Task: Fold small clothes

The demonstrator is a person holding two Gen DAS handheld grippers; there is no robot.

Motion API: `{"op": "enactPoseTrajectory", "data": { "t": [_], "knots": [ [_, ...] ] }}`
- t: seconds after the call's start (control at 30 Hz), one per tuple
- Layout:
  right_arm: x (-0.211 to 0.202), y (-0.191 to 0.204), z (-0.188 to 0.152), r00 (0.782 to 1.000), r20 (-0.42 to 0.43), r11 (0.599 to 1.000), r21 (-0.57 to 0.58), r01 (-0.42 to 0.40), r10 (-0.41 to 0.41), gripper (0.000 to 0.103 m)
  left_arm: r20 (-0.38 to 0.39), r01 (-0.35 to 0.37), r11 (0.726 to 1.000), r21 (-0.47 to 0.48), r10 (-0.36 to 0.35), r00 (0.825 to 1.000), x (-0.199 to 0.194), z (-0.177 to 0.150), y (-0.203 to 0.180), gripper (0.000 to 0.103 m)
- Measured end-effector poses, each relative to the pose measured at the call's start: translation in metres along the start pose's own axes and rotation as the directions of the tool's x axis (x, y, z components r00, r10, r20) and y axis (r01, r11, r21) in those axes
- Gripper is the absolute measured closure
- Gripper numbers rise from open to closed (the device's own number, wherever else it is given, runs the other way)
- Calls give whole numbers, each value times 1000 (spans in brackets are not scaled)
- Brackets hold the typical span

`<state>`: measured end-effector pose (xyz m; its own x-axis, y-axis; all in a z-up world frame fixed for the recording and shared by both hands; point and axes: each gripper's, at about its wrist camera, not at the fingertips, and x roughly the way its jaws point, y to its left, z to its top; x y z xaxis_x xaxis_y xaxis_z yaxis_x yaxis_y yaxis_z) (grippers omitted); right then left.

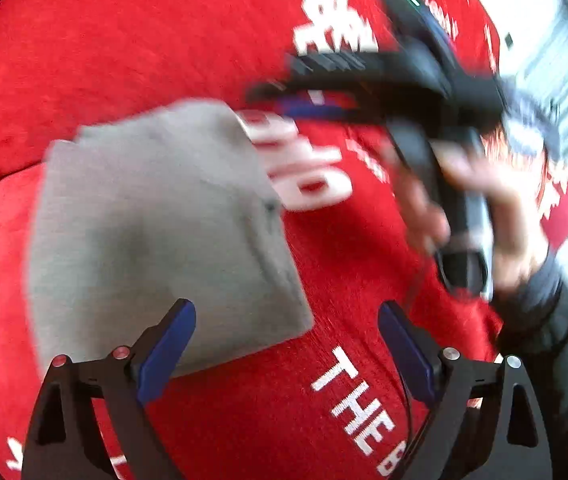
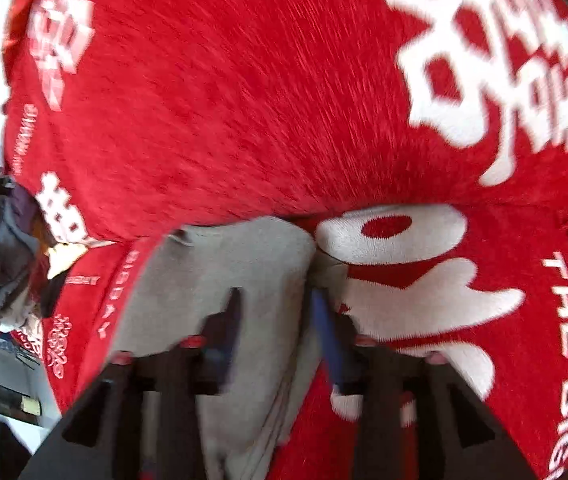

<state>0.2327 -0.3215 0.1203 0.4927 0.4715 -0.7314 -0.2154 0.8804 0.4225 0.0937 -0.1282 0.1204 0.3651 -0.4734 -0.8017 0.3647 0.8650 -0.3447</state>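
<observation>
Here, left wrist view first:
Cloth: grey folded garment (image 1: pixel 163 232) lies flat on red blanket (image 1: pixel 123 60), left of centre, edges blurred.
Left gripper (image 1: pixel 287 352): jaws spread wide, nothing between the blue pads; left finger (image 1: pixel 167 348) overlaps the cloth's near edge in the picture, contact unclear; right finger over bare blanket.
Blanket: red with white lettering, covers almost the whole view.
Right gripper (image 1: pixel 284 98): seen upper right, blurred, black body with blue pad, tips near the cloth's far right corner; opening cannot be read from this view.
Hand (image 1: pixel 496 216): grips the right gripper's handle, dark sleeve (image 1: pixel 556 320) at right edge.

Right wrist view:
Cloth (image 2: pixel 219 280): grey, in the lower middle, running down under the gripper to the bottom edge; its right edge shows a fold seam.
Right gripper (image 2: pixel 275 320): jaws partly apart, strongly blurred; cloth's right edge sits in the gap, pads do not appear to press on it.
Blanket (image 2: pixel 243 100): fills the view, big white characters at right.
Pile (image 2: pixel 3 264): mixed clothes at far left, off the blanket's edge, well apart from the cloth.
</observation>
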Motion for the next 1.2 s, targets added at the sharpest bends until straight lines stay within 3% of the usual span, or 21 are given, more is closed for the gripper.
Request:
{"op": "enactPoseTrajectory", "data": {
  "t": [0.1, 0.2, 0.27, 0.33, 0.4, 0.43, 0.47, 0.57, 0.63, 0.7, 0.8, 0.9, 1.0, 1.07, 1.17, 1.2],
  "knots": [
    [-17, 28, -14, 1000, 24, 997, -72, 1, 1, 39, 35, -41, 998, -36, 42, 998, -22, 8, 25, 10],
    [-10, 57, -25, 1000, -21, 994, -110, -22, 20, 39, 55, -173, 968, -180, 185, 981, -28, 25, 76, 10],
    [1, 73, -36, 995, -72, 988, -129, -80, 72, 39, 25, -172, 936, -307, 188, 982, -20, 30, 115, 10],
    [15, 84, -51, 992, -102, 982, -168, -87, 70, 39, -13, -153, 918, -367, 159, 987, -3, 30, 141, 10],
    [31, 79, -63, 992, -124, 984, -179, -24, 1, 41, -107, -223, 906, -359, 197, 974, 25, 24, 152, 9],
    [38, 72, -67, 990, -132, 983, -183, 33, -58, 43, -140, -225, 905, -360, 186, 972, 36, 20, 158, 7],
    [48, 59, -72, 982, -144, 981, -172, 92, -118, 45, -138, -179, 908, -378, 136, 981, 41, 14, 162, 7],
    [35, 45, -75, 992, -115, 994, -104, 35, -47, 45, -112, -164, 918, -360, 132, 985, 27, 16, 157, 7],
    [20, 53, -70, 993, -99, 991, -123, 48, -60, 44, -38, -163, 935, -316, 159, 987, 9, 27, 151, 7],
    [7, 62, -62, 996, -53, 984, -166, 67, -77, 43, 0, -200, 931, -305, 210, 978, -1, 48, 156, 7],
    [12, 74, -33, 991, -33, 971, -207, 117, -127, 42, -73, -274, 909, -314, 265, 962, 20, 83, 175, 7],
    [48, 83, -9, 983, -109, 966, -228, 119, -146, 42, -165, -337, 897, -288, 300, 940, 51, 95, 190, 7],
    [85, 85, 1, 973, -166, 966, -231, 117, -158, 42, -200, -374, 892, -254, 330, 923, 76, 97, 197, 7],
    [106, 77, 5, 967, -184, 965, -224, 135, -178, 42, -206, -376, 886, -270, 329, 922, 86, 98, 207, 7],
    [122, 57, 8, 943, -179, 946, -221, 239, -280, 37, -236, -354, 867, -349, 285, 929, 98, 97, 230, 3],
    [123, 49, 9, 948, -189, 958, -180, 224, -258, 35, -241, -337, 864, -375, 260, 935, 100, 97, 237, 3]
  ]
}}
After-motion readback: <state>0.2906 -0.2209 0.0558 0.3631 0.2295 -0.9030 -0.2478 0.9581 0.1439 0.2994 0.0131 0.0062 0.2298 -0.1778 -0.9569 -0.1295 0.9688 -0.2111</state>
